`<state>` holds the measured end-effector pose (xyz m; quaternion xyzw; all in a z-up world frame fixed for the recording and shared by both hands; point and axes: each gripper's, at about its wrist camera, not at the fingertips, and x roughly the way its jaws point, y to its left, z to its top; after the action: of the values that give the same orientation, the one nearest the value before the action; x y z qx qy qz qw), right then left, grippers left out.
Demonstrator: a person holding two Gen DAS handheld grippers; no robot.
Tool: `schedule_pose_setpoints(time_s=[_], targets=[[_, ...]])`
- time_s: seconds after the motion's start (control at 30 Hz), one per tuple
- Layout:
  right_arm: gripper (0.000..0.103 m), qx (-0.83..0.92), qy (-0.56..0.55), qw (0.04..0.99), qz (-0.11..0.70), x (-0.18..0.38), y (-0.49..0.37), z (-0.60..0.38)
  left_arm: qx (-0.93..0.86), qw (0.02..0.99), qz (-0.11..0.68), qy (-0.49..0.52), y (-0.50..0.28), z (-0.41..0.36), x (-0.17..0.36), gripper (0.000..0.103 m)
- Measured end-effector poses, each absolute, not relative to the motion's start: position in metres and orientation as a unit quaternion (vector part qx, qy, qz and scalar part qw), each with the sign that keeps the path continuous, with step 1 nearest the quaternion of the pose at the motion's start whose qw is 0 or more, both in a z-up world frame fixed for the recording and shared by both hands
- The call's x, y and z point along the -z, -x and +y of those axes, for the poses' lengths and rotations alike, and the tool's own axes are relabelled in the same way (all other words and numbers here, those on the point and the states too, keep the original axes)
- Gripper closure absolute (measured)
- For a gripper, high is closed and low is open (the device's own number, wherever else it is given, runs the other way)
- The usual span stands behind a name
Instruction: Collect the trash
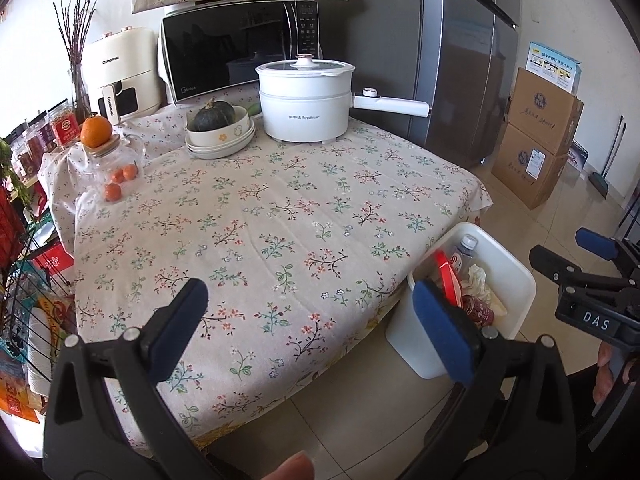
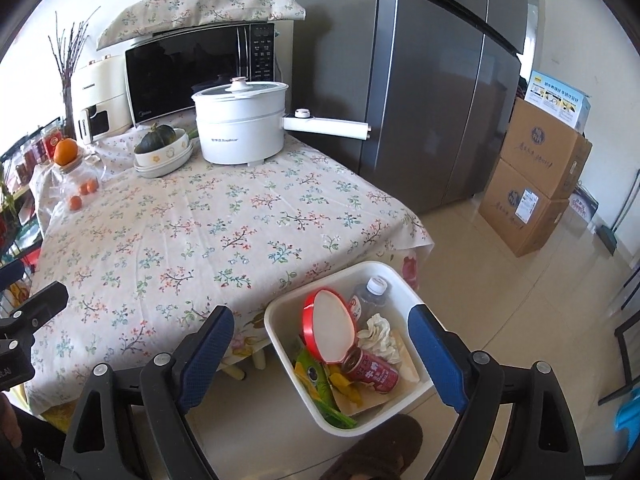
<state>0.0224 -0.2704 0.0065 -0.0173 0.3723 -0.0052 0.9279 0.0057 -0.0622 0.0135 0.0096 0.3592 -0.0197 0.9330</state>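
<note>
No litter is seen on the flowered surface — the trash is gathered in the white bin on the floor beside it. Both the left hand-held gripper and right hand-held gripper are spread wide, nothing grasped; the task is judged nearly done.

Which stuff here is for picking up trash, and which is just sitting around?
For the job:
bin
red can
bottle
red lid
tissue
green wrapper
left gripper, open
right gripper, open

Just sitting around:
pot
microwave
squash
oranges
fridge
boxes
</note>
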Motion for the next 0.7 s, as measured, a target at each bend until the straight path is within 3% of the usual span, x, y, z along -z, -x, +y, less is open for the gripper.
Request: schedule_pose_setpoints(time_s=[0.7], targets=[[0.013,0.003,0.02,0.925,0.379,-0.002,-0.0237,-0.269,0.017,0.933,0.358,-0.019,-0.0038,-0.0638,-0.015,0.001]])
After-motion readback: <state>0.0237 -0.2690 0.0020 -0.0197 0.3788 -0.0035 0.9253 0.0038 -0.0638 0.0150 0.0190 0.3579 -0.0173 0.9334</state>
